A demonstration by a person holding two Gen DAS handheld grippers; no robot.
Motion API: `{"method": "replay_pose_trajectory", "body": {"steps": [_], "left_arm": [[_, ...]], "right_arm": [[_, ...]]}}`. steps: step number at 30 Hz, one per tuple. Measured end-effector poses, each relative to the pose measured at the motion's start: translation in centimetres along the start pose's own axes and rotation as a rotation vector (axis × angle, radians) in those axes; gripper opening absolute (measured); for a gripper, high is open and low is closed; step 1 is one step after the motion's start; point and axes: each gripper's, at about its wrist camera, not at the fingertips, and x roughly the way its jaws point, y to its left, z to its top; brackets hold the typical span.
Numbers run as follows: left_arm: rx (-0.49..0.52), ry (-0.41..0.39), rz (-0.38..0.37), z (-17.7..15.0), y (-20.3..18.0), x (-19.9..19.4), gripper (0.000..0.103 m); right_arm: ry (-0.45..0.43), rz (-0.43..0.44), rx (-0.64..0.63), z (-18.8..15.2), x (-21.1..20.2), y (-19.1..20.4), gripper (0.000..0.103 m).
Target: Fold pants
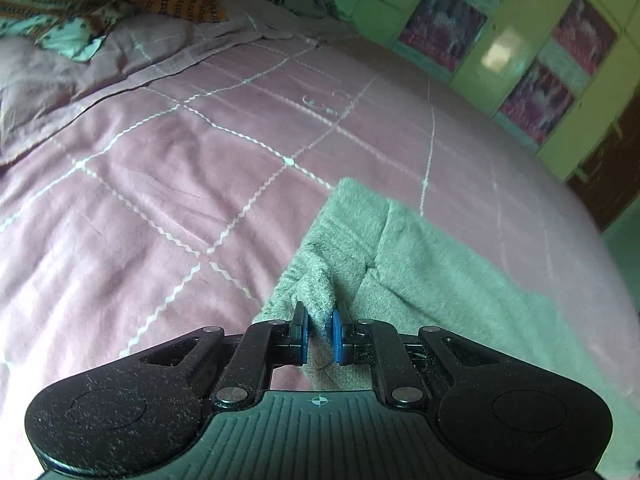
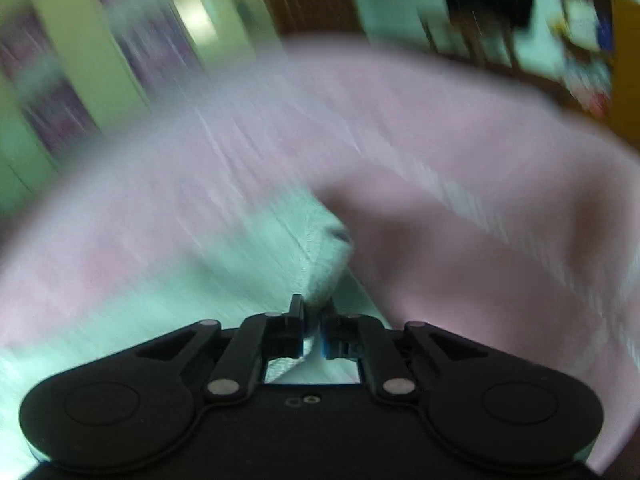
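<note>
left claw [image 1: 319,330] clamped on a bunched fold of grey pants [image 1: 420,264]; right claw [image 2: 313,330] pinching pants [image 2: 320,280] too, over pink bed [image 1: 180,168].

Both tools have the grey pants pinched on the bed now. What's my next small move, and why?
Probably carry both pinched edges together across the pants, away from the cameras, to lay the fold. The left tool is shut on a bunched ridge of the grey pants, the right tool on another edge, and the rest lies flat on the pink bedspread. The right view is blurred, so go slowly.
</note>
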Motion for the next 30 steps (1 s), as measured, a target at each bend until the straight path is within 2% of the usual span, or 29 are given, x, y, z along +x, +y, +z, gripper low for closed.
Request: {"method": "replay_pose_trajectory", "body": {"steps": [1,4,6,8,10,11,13,16,20,24,27,30], "left_arm": [[-0.003,-0.003,-0.007,-0.1,0.2,-0.3,0.012],[-0.024,-0.005,-0.021,-0.2,1.0,-1.3,0.016],[-0.057,-0.044,-0.011,-0.3,1.9,-2.5,0.016],[-0.083,-0.093,0.003,-0.2,2.7,-3.5,0.016],[-0.110,-0.112,0.009,0.1,2.7,-3.3,0.016],[-0.120,-0.119,0.013,0.2,2.4,-3.0,0.016],[-0.122,-0.141,0.038,0.0,1.2,-2.5,0.016],[-0.169,-0.174,0.089,-0.8,0.2,-2.0,0.017],[-0.174,-0.191,0.145,-1.7,-0.3,-1.7,0.019],[-0.234,-0.219,0.190,-2.5,-0.3,-1.5,0.032],[-0.233,-0.225,0.201,-3.3,-1.1,-1.0,0.033],[-0.242,-0.241,0.222,-3.9,-1.8,-0.5,0.032]], "right_arm": [[-0.012,0.021,0.016,-0.3,0.1,-0.5,0.007],[-0.037,0.048,0.039,-0.4,-1.1,-1.1,0.018],[-0.091,-0.008,0.025,-0.6,-2.7,-1.1,0.031],[-0.201,-0.083,-0.045,-1.1,-5.0,-0.2,0.032],[-0.283,-0.035,-0.131,-1.0,-6.2,1.9,0.032],[-0.291,0.019,-0.163,-0.6,-6.0,3.3,0.031],[-0.268,0.163,-0.227,0.2,-4.5,7.5,0.030],[-0.214,0.368,-0.346,0.6,-1.2,16.3,0.028],[-0.102,0.555,-0.463,-0.4,3.5,26.6,0.029],[0.015,0.665,-0.600,-3.0,7.6,34.5,0.030],[0.063,0.716,-0.647,-4.9,9.8,38.3,0.031],[0.090,0.751,-0.658,-6.6,10.4,41.2,0.032]]}}
